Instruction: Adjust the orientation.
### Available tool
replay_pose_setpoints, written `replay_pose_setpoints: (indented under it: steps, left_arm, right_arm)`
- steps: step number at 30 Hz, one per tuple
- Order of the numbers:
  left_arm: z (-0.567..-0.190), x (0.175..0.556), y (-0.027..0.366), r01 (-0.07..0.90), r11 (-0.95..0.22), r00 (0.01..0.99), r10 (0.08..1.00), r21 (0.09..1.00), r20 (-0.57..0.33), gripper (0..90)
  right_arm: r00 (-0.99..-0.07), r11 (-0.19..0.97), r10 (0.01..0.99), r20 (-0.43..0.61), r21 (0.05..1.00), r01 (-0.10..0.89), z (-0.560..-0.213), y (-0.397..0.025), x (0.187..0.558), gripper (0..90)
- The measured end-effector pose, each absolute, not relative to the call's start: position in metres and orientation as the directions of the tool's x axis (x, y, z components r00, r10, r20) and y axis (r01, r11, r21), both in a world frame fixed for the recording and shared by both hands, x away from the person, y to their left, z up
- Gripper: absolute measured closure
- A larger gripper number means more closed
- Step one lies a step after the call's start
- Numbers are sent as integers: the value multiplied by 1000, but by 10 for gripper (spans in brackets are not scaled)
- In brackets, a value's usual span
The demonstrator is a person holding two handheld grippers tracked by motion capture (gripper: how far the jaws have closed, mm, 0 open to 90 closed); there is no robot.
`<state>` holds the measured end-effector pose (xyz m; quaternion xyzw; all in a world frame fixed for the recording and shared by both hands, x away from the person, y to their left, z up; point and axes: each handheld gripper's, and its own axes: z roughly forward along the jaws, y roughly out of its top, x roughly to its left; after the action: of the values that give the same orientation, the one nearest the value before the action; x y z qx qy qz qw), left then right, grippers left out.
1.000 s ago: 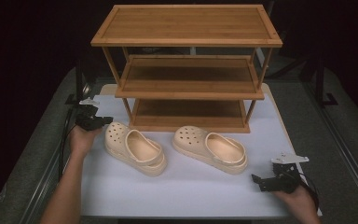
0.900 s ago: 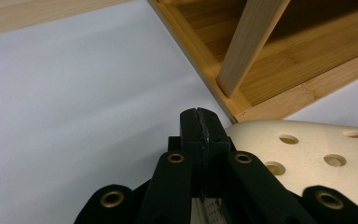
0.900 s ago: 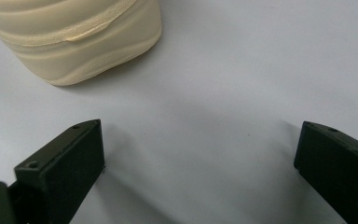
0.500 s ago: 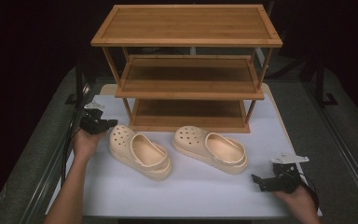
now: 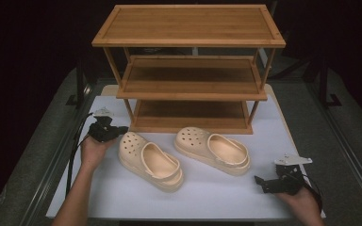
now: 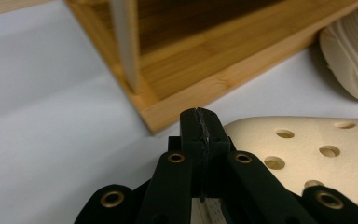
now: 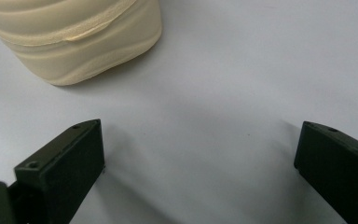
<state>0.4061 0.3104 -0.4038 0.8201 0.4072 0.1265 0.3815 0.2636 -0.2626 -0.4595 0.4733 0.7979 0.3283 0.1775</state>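
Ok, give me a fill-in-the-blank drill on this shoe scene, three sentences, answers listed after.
1. The two cream clogs lie on the white table in front of a wooden rack with ____ shelves.
2. The left gripper has its fingers ____ beside the left clog.
3. The right gripper has its fingers ____, short of the right clog.

Missing words: three; shut; open

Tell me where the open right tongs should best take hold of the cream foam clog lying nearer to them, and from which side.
Probably the heel rim of the right cream foam clog: it is a thin upright wall around the open foot hole, and the heel points toward the right tongs. Coming from the person's right side, one jaw inside and one outside, seems simplest on the white table.
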Motion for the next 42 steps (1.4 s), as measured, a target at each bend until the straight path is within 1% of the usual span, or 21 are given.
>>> replay_pose_setpoints:
  steps: [7, 13, 15, 17, 20, 24, 25, 26, 29, 35, 39, 42]
  left_arm:
    - [-404, 404, 306, 561, -388, 643, 761, 731, -89, 900]
    - [-400, 396, 313, 561, -360, 619, 780, 745, -89, 900]
    - [-394, 384, 321, 558, -366, 608, 791, 745, -67, 900]
    - [-392, 378, 323, 555, -360, 605, 793, 750, -67, 900]
    - [-389, 350, 330, 554, -356, 602, 796, 752, -66, 900]
    - [-397, 319, 332, 562, -363, 614, 785, 744, -80, 900]
    - [-397, 319, 332, 562, -363, 614, 785, 744, -80, 900]
    - [-404, 306, 332, 571, -368, 618, 781, 734, -89, 900]
    - [-412, 293, 329, 581, -376, 624, 775, 722, -99, 900]
    - [-416, 296, 324, 582, -392, 629, 773, 712, -88, 900]
    - [-418, 302, 320, 581, -407, 624, 779, 705, -65, 900]
    - [-418, 306, 320, 580, -399, 617, 784, 710, -64, 900]
  right_arm:
    - [-489, 337, 872, 27, 692, 638, -459, -263, 264, 12]
    - [-489, 336, 872, 27, 693, 638, -460, -263, 264, 12]
    - [-489, 335, 872, 28, 693, 638, -460, -263, 264, 12]
    - [-489, 336, 872, 28, 693, 638, -459, -263, 264, 12]
    - [-490, 336, 871, 27, 693, 637, -460, -263, 264, 12]
    - [-490, 337, 871, 28, 692, 639, -459, -263, 264, 12]
    - [-490, 337, 871, 28, 692, 639, -459, -263, 264, 12]
    - [-490, 338, 871, 27, 692, 638, -459, -263, 264, 12]
    - [-489, 337, 872, 27, 692, 639, -459, -263, 264, 12]
    - [-489, 337, 872, 28, 692, 639, -459, -263, 264, 12]
    - [-488, 335, 872, 29, 691, 641, -459, -263, 264, 12]
    - [-488, 335, 872, 29, 691, 641, -459, -263, 264, 12]
